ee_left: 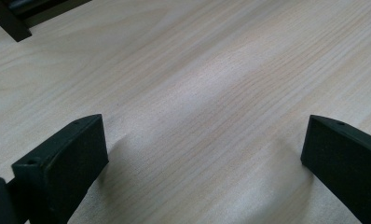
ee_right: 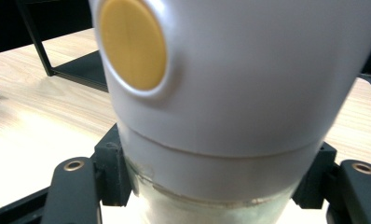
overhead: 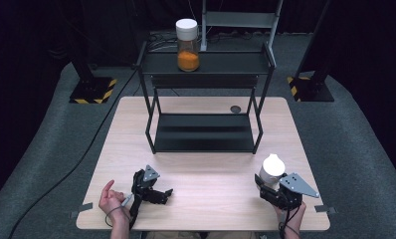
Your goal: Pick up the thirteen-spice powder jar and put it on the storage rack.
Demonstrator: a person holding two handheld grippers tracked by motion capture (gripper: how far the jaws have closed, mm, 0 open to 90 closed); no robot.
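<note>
The right gripper (overhead: 265, 186) is clamping a white bottle (overhead: 272, 168) near the right front corner of the surface (overhead: 206, 164), its jaws pressing in on the bottle's lower body from both sides. In the right gripper view the bottle (ee_right: 230, 93) is standing straight up between the jaws, rising away from the camera, with a round yellow spot (ee_right: 132, 44) showing on its rounded upper part.

The left gripper (overhead: 158, 195) is lying on the surface near the front left, its jaws spread wide with nothing between them, and the person's left hand (overhead: 110, 199) is resting just beside it.

Behind both, a black rack (overhead: 206, 94) is standing on the surface, well apart from the bottle, and a jar (overhead: 187, 45) of orange powder with a white lid is sitting on its top shelf.
</note>
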